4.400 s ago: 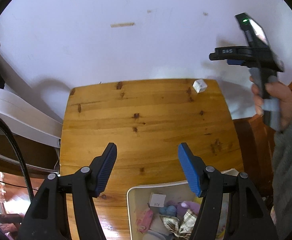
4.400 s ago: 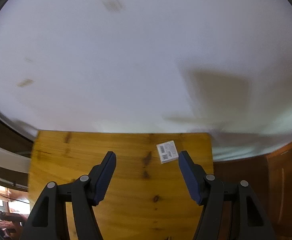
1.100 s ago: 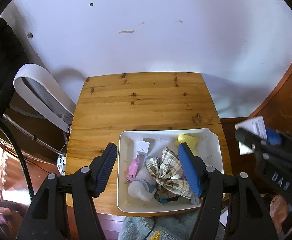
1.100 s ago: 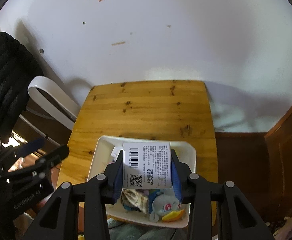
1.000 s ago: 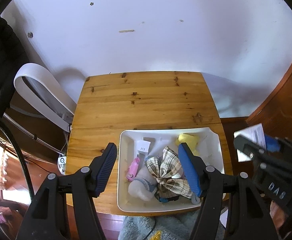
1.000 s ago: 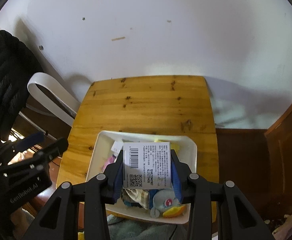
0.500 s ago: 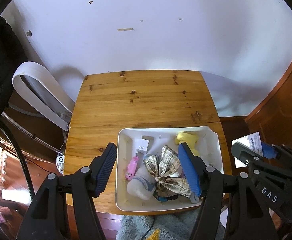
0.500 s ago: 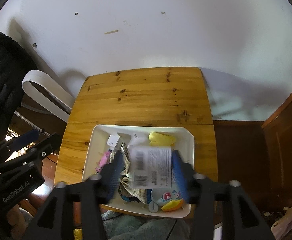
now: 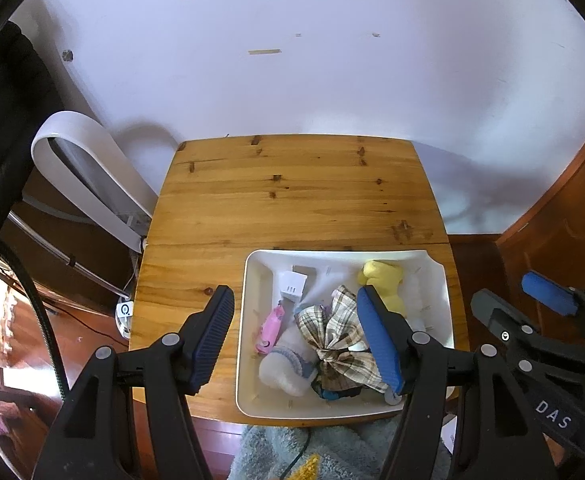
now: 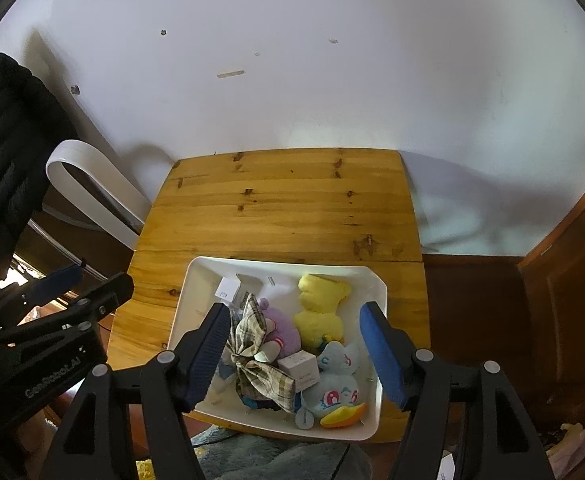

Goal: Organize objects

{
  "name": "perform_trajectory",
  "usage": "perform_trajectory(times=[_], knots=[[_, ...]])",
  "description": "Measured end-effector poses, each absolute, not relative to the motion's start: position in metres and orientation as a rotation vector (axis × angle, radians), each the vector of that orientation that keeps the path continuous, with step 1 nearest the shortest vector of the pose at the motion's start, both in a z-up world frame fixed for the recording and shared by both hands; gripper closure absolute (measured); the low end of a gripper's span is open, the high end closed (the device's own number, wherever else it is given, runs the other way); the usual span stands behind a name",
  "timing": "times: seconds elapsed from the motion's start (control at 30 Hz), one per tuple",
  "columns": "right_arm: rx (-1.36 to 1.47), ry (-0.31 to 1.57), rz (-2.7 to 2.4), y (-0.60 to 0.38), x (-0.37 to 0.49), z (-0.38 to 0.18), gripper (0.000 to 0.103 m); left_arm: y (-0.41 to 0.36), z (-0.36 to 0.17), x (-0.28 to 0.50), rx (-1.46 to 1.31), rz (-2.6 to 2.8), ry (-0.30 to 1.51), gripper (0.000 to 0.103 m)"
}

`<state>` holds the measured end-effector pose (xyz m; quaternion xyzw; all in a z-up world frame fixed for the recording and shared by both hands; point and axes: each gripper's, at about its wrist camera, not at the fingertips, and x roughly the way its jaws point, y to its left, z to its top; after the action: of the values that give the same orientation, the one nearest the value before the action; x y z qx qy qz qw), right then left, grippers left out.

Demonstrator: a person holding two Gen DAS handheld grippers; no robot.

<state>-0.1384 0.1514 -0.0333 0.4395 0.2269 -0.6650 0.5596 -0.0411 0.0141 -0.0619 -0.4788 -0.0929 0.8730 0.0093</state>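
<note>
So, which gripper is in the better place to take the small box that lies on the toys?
Right. The right gripper is open directly above the small box in the white bin; the left gripper hangs over the bin's left wall.

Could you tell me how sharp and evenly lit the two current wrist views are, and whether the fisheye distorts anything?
Left wrist view: sharp, with the wooden table evenly lit and its edges bowed by the fisheye. Right wrist view: also sharp, the white tray crisp, soft shadows on the wall, black vignette in the corners.
</note>
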Motion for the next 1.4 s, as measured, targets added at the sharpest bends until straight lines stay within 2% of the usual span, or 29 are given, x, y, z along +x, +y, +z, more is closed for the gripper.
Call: perform_trajectory(times=[0.33,0.43,1.4], knots=[[1.045,0.527,-1.571,0.159,-0.133,-0.027,0.034,0.014,-0.060,-0.034,-1.485,2.747,-0.286,0.035],[1.038,0.521,-1.587,0.161,-0.131,-0.024,0.029,0.014,-0.059,-0.032,-1.481,2.749,-0.290,0.035],[1.024,0.487,-1.613,0.161,-0.125,-0.013,0.029,0.005,-0.058,-0.025,-1.473,2.784,-0.333,0.035]])
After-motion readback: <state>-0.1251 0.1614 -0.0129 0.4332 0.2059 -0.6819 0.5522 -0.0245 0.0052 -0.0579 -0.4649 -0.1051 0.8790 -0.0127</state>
